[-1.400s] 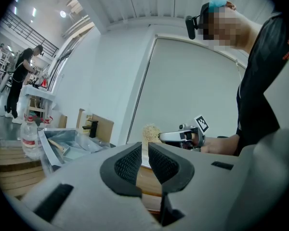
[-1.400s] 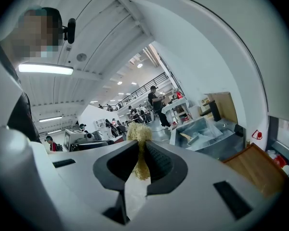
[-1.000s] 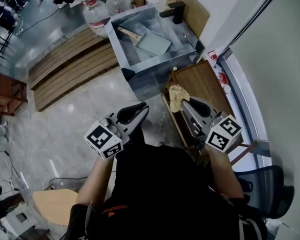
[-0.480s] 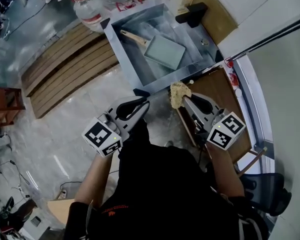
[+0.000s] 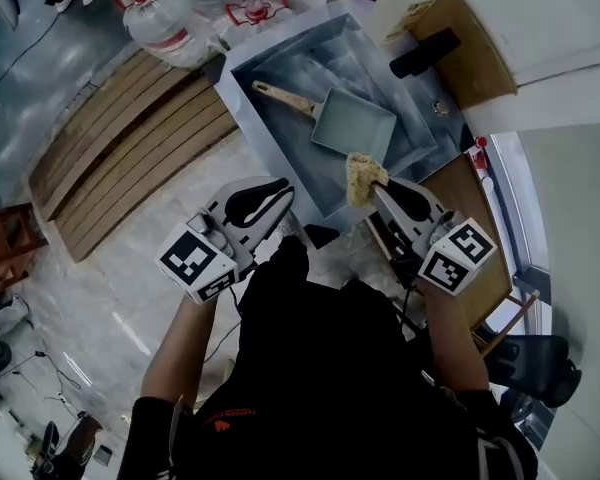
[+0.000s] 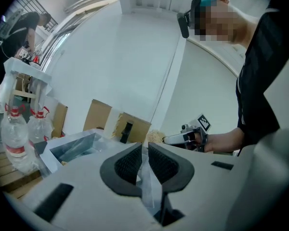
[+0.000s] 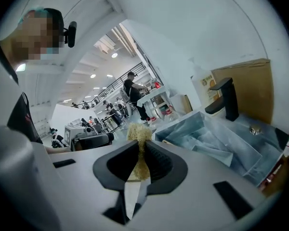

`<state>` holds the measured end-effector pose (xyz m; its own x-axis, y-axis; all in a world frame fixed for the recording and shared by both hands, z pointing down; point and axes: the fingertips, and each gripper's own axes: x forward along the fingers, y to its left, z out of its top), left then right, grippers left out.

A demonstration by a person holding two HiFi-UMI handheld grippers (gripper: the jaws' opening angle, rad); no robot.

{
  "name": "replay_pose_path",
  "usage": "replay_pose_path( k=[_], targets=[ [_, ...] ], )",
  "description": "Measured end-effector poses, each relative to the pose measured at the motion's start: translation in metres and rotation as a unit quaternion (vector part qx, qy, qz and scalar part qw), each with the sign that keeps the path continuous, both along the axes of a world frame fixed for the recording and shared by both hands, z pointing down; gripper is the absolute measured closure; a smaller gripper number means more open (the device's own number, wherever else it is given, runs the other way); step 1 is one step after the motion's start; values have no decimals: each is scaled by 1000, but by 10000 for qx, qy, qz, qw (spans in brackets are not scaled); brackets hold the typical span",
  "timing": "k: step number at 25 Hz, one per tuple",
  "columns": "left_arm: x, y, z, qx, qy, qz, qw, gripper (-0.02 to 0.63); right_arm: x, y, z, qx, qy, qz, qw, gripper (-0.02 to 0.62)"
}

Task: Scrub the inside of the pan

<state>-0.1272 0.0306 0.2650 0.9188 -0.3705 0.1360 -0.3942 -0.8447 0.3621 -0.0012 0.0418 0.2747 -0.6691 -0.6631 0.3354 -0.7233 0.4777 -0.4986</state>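
A pale green rectangular pan (image 5: 352,126) with a wooden handle (image 5: 283,98) lies inside the steel sink (image 5: 310,63). My right gripper (image 5: 372,183) is shut on a yellowish scrubber (image 5: 359,178), which hangs over the sink's near side just short of the pan. In the right gripper view the scrubber (image 7: 138,134) sticks up between the pads, with the pan (image 7: 209,150) beyond. My left gripper (image 5: 278,192) is held left of the sink's near corner, above the floor. Its jaws stand together with nothing between them (image 6: 144,150).
A black faucet (image 5: 425,53) stands at the sink's far right. Large water bottles (image 5: 165,23) sit at the sink's left beside a slatted wooden pallet (image 5: 120,138). A wooden table (image 5: 490,268) and a dark chair (image 5: 535,363) are at my right.
Both grippers have come forward toward the sink. The scrubber has gone from over the wooden table to over the sink's near side. The left gripper's jaws have stayed as they were.
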Motion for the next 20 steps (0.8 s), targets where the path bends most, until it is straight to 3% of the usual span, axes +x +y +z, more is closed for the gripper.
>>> replay_pose_path(
  k=[7, 15, 20],
  targets=[
    [-16, -50, 2, -40, 2, 309, 9995, 554, -24, -42, 0, -133, 136, 69, 9998, 549],
    [-14, -76, 14, -127, -59, 311, 9994, 554, -24, -66, 6, -213, 108, 64, 9997, 549],
    [1, -93, 28, -204, -494, 361, 9979, 554, -15, -82, 20, -241, 12, -66, 9997, 549]
  ],
)
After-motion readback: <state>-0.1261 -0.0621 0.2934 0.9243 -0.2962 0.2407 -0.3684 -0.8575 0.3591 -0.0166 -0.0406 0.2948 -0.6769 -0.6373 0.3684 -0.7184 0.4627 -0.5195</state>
